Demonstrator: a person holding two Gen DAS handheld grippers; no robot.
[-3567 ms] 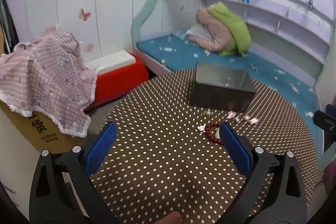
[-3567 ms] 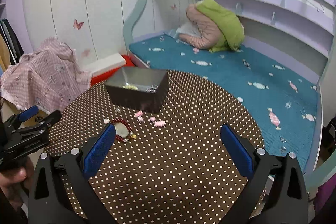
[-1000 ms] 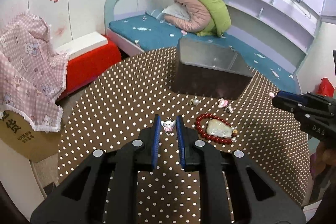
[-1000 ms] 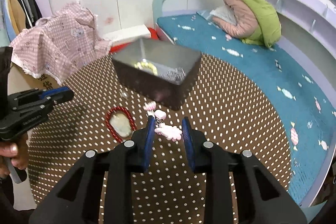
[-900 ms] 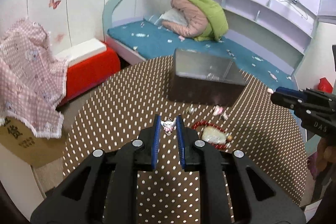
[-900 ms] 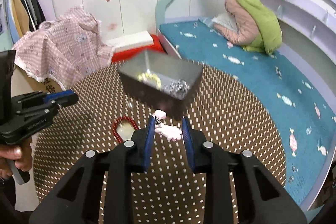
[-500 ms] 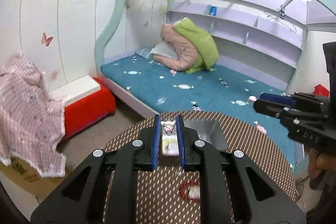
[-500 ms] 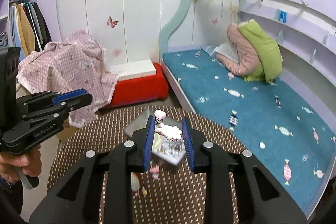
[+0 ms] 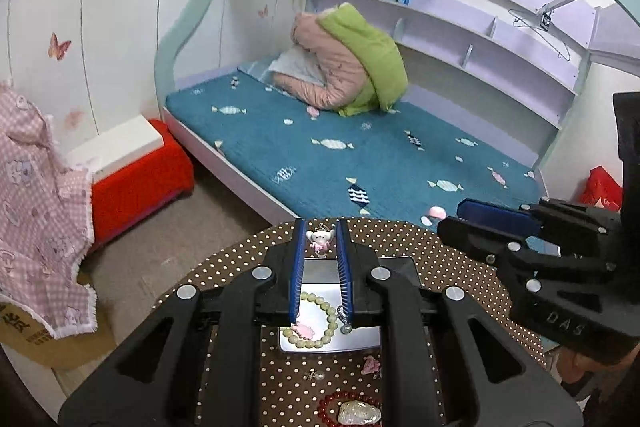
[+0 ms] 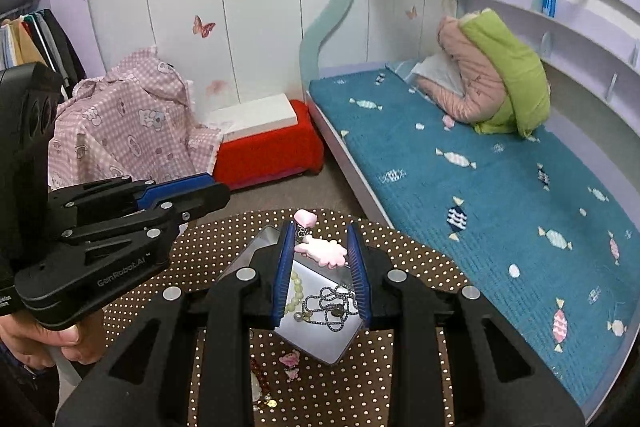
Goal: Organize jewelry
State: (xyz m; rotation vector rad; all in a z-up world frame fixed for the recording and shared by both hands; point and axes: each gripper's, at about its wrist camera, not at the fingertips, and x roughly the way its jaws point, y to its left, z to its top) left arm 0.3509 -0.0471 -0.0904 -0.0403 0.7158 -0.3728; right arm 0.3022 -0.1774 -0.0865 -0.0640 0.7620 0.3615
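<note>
Left tongs (image 9: 321,242) clamp a small white-and-pink mouse charm (image 9: 320,239); right tongs (image 10: 322,245) clamp a pink cloud clip (image 10: 321,252). Both sit above the open metal box (image 9: 330,345) on the dotted table (image 9: 460,263). Box holds a green bead bracelet (image 9: 322,319); only the right view shows a silver chain (image 10: 332,305) inside. Left view alone shows the whole red bead bracelet (image 9: 349,410) on the table.

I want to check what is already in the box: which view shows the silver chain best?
The right wrist view: the silver chain lies plainly coiled in the metal box. In the left wrist view only a bit shows beside the finger.
</note>
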